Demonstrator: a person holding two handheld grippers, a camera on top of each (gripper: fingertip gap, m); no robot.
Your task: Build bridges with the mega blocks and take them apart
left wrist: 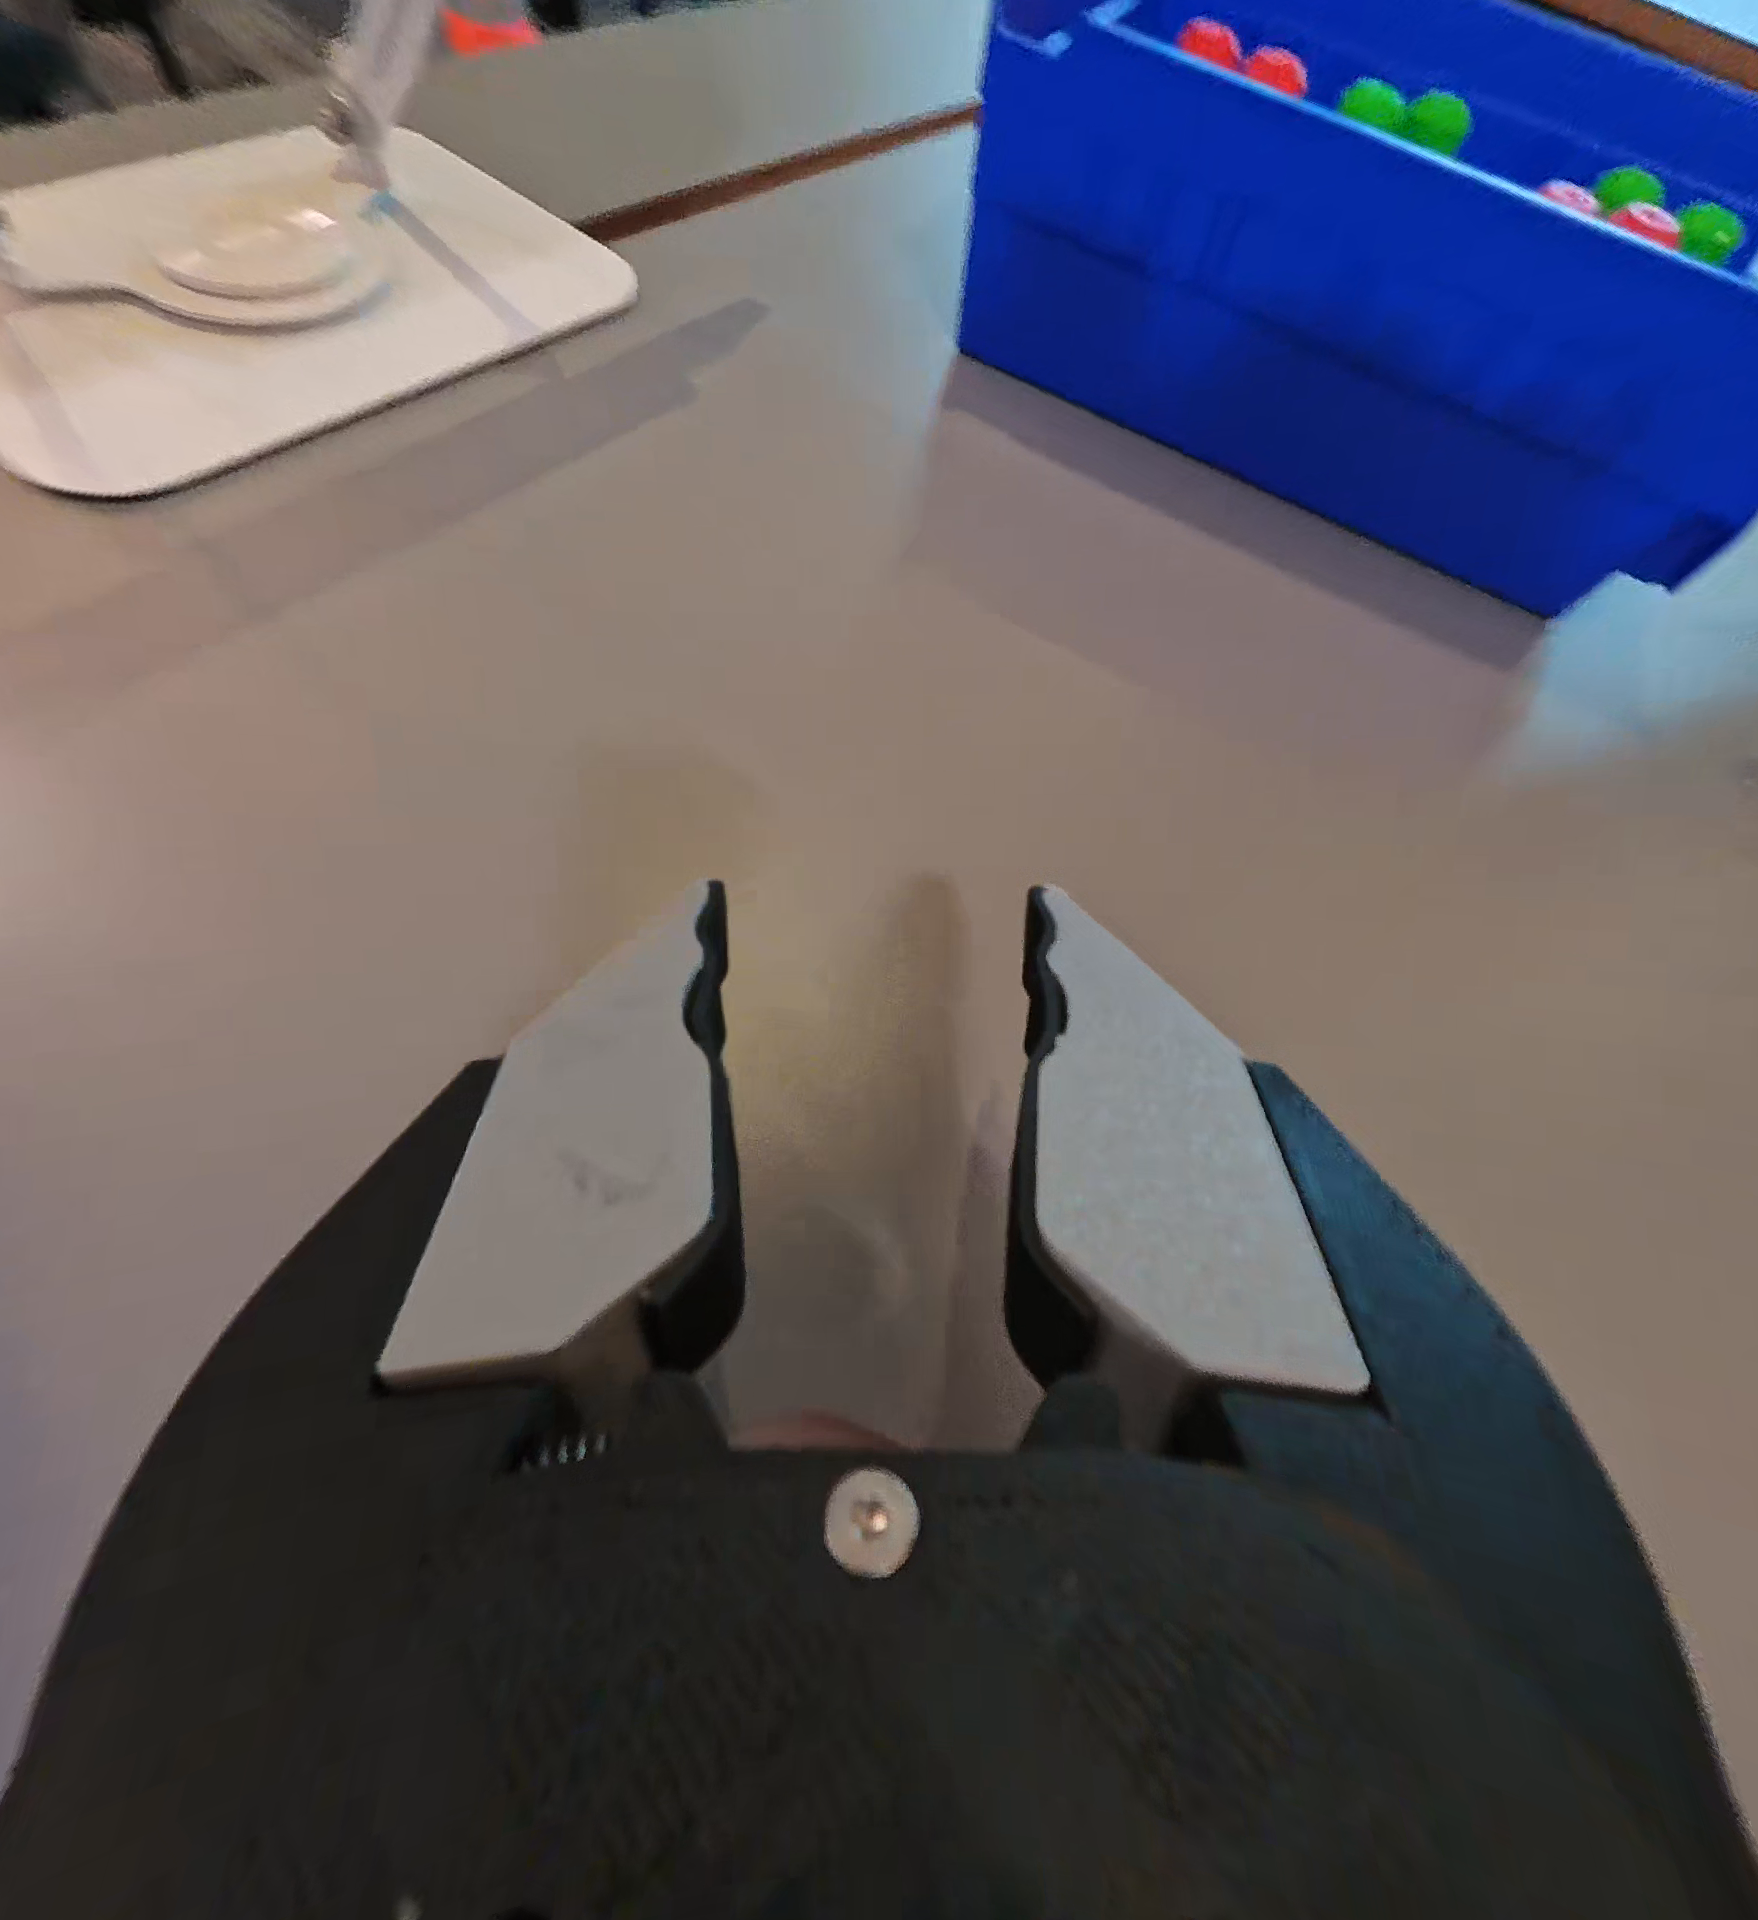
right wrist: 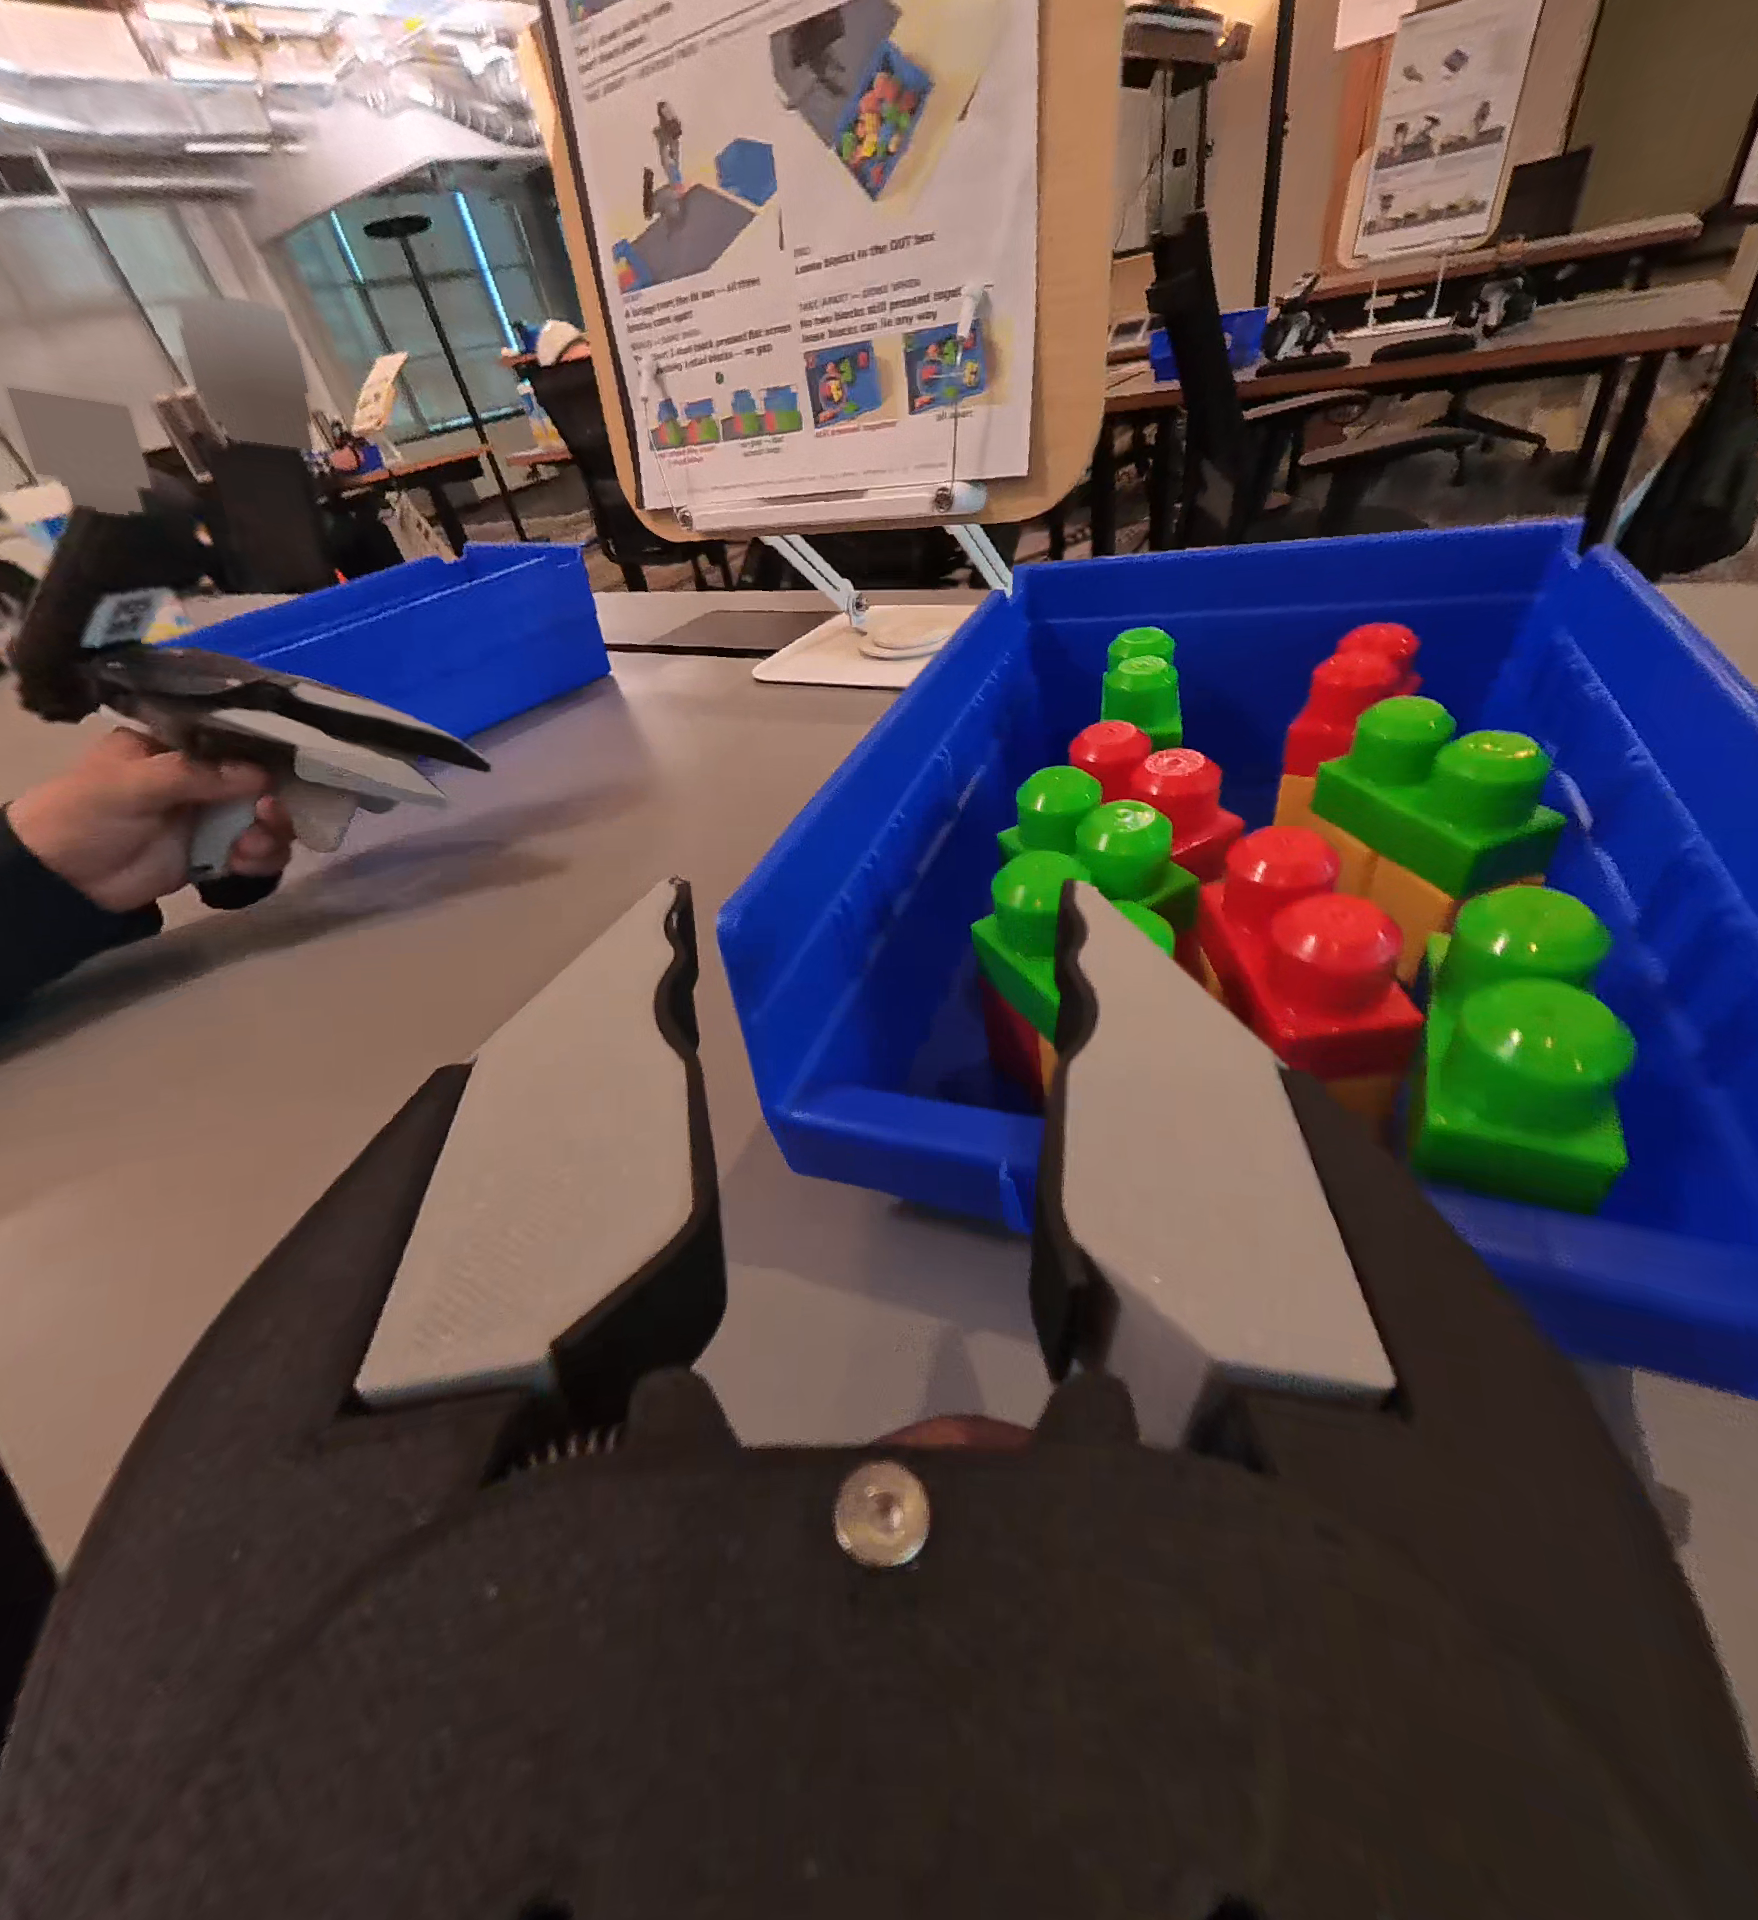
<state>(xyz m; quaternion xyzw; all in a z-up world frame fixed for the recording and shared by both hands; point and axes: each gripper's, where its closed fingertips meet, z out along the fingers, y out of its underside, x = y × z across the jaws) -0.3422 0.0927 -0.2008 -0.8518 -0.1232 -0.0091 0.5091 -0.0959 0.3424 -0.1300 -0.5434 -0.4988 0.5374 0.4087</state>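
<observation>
Green, red and yellow mega blocks (right wrist: 1311, 977) stand in stacks inside the blue bin (right wrist: 854, 1039) at your right, and none of them is on the table yet, so I judge that the building has not started. Your right gripper (right wrist: 870, 914) hangs just before the near corner of this bin, its jaws apart and holding nothing; the right finger already covers a green block at the near wall. Your left gripper (left wrist: 875, 914) is over the bare grey table (left wrist: 439, 727), well apart from the bin, also with jaws apart and empty. From the right wrist view you see it held in your left hand (right wrist: 137, 821), low above the table.

For the first pick, choose a stack that stands free, for example the green one at the near right, because the blocks in the middle are packed close. Bring the fingers down from above, one on each flat side, not on the round studs, since these are smooth and could slip. Close only when the block sits between both pads. A second blue bin (right wrist: 418, 634) lies farther back at the left, beside the white stand base (left wrist: 262, 301).
</observation>
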